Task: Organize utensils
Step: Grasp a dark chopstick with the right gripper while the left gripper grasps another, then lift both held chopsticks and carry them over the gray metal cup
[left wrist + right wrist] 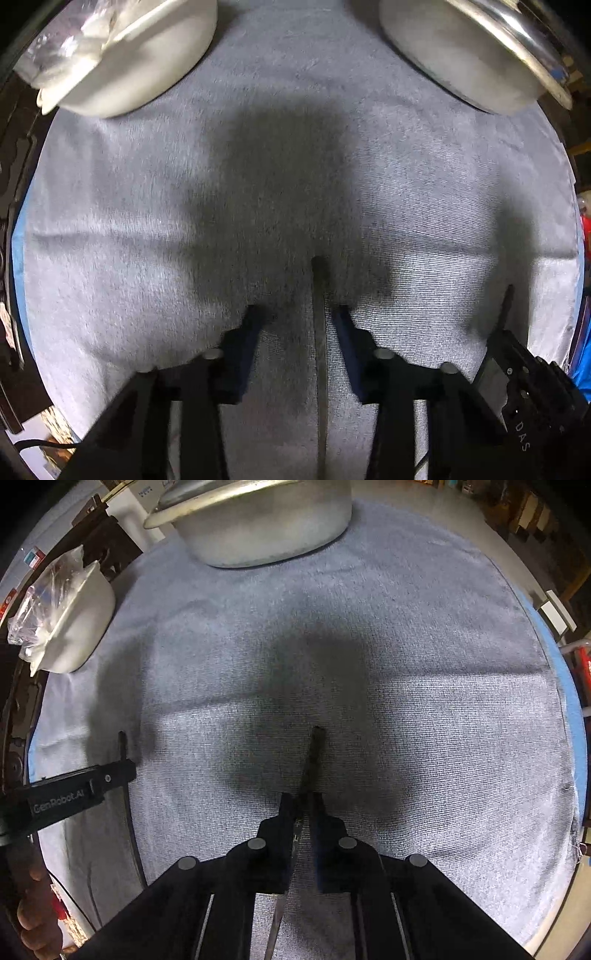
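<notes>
Two fisheye views are looking almost straight down onto a grey towel (155,221). In the left wrist view, the left gripper (299,317) is poising over the cloth with its blue-padded jaws apart, and a thin dark utensil (319,350) is running lengthwise up the gap between them; no pad is visibly pressing on it. A white bowl (147,66) is standing at upper left and a metal pot (454,55) at upper right, both on the towel. In the right wrist view, the right gripper (301,801) is clamping a second thin dark utensil (314,753), whose tip is projecting beyond the closed jaws above the cloth. The left gripper, in a person's hand (37,904), is appearing at the left edge.
</notes>
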`<state>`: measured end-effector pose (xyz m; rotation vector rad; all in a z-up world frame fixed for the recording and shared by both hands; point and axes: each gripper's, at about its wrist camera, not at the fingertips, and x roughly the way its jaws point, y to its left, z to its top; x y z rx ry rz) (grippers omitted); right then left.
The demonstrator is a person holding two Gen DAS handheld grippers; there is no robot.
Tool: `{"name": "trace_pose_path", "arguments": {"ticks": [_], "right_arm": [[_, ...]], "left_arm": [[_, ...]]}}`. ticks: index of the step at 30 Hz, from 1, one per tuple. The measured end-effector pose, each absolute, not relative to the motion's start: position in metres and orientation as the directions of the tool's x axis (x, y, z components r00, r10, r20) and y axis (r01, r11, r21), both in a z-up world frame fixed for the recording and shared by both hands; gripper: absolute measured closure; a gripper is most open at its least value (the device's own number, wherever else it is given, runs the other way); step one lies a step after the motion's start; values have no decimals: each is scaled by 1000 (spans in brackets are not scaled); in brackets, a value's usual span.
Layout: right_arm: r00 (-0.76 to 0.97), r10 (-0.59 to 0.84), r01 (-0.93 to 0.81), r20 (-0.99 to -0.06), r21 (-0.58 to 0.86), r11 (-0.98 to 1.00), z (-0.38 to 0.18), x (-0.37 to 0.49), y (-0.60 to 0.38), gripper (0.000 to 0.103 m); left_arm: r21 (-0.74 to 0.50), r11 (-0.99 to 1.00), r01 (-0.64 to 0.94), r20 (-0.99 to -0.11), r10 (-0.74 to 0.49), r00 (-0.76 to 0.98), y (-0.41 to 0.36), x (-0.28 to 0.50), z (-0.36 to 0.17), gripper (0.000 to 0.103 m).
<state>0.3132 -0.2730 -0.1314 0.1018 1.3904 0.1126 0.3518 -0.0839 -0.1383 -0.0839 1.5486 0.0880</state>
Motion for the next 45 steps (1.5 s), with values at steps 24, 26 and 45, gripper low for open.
{"name": "trace_pose_path", "arguments": {"ticks": [24, 26, 45], "right_arm": [[327, 240, -6, -914, 252, 968, -67, 235, -302, 97], [362, 251, -1, -898, 269, 963, -59, 225, -309, 97], [718, 217, 9, -661, 321, 947, 37, 73, -345, 97]], "left_arm": [[-55, 998, -22, -971, -48, 233, -48, 269, -68, 97], [-61, 998, -26, -961, -52, 273, -42, 262, -55, 97], [-164, 984, -75, -727, -68, 683, 31, 92, 71, 98]]}}
